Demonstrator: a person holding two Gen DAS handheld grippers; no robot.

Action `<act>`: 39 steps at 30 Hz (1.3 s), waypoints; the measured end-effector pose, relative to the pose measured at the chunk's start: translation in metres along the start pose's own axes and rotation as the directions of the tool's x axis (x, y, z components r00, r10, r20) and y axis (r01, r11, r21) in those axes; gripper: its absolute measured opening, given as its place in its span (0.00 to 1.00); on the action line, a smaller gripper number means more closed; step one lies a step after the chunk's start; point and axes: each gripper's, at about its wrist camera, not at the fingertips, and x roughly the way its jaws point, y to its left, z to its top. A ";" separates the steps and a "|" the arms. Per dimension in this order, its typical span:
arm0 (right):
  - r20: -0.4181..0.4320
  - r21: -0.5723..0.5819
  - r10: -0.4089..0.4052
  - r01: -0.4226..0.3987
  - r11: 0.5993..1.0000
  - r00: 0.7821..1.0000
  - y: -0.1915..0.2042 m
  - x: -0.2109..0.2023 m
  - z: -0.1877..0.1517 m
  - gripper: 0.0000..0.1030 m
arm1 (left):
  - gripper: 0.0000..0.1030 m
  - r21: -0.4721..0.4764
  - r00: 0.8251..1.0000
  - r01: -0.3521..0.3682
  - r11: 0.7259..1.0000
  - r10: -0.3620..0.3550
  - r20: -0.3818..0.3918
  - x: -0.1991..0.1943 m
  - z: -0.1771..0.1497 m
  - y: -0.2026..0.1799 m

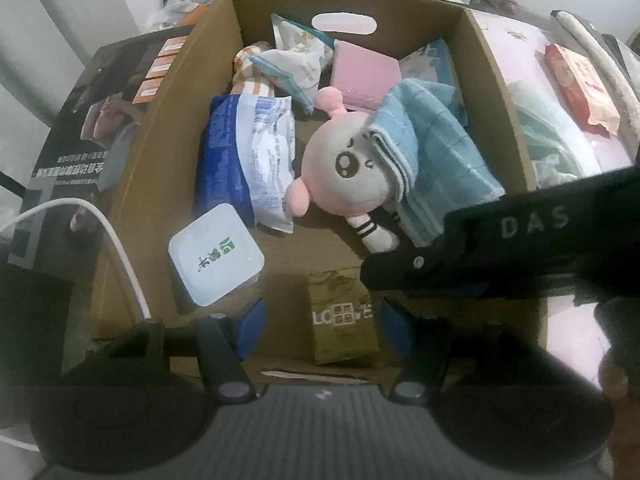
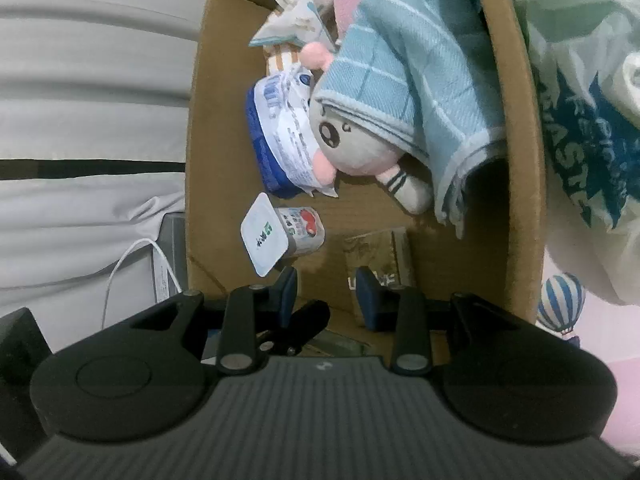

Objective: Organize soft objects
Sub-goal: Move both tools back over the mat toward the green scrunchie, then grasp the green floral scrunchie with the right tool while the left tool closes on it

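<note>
An open cardboard box (image 1: 160, 160) (image 2: 208, 120) holds a pink-and-grey plush toy (image 1: 348, 176) (image 2: 360, 144) with a light blue towel (image 1: 432, 136) (image 2: 412, 52) draped over its head. My left gripper (image 1: 324, 330) hangs above the box's near end, open, with an olive-brown packet (image 1: 344, 320) (image 2: 376, 252) below the gap and its pads clear of it. My right gripper (image 2: 327, 296) hovers over the same near end, its jaws narrowly apart, nothing between them. Its black body (image 1: 500, 240) crosses the left wrist view at the right.
Also in the box: a blue-and-white wipes pack (image 1: 248, 156), a yogurt cup (image 1: 216, 256) on its side, a pink pad (image 1: 364, 76), snack bags (image 1: 296, 60). Outside it lie a red packet (image 1: 580, 84), a printed plastic bag (image 2: 580, 100) and a white cable (image 1: 112, 240).
</note>
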 end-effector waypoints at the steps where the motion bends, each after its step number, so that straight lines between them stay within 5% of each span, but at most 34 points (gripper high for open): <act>1: 0.005 0.000 0.010 -0.010 1.000 1.000 0.000 -0.003 0.000 0.31 | 0.62 -0.001 1.000 0.001 1.000 -0.001 0.000 -0.001 0.000 -0.001; 7: 0.047 0.013 0.075 -0.075 0.997 0.996 -0.007 -0.024 0.005 0.33 | 0.63 0.002 0.999 0.035 0.999 -0.035 0.002 -0.007 0.001 -0.014; 11: 0.104 0.040 0.130 -0.135 0.990 0.986 -0.018 -0.047 0.003 0.43 | 0.66 0.005 0.997 0.079 0.997 -0.079 0.021 -0.016 0.003 -0.029; 21: 0.381 0.149 0.142 -0.212 0.966 0.914 -0.101 -0.156 -0.008 0.53 | 0.72 0.143 0.978 0.120 0.982 -0.142 0.153 -0.046 0.026 -0.127; 31: 0.549 0.228 -0.111 -0.020 0.973 0.829 -0.223 -0.272 0.003 0.53 | 0.68 0.302 0.969 0.149 0.942 -0.200 0.146 -0.029 0.035 -0.260; 39: 0.539 0.127 -0.196 0.151 0.980 0.819 -0.293 -0.302 0.066 0.53 | 0.62 0.354 0.977 0.092 0.931 -0.152 0.146 0.019 0.040 -0.344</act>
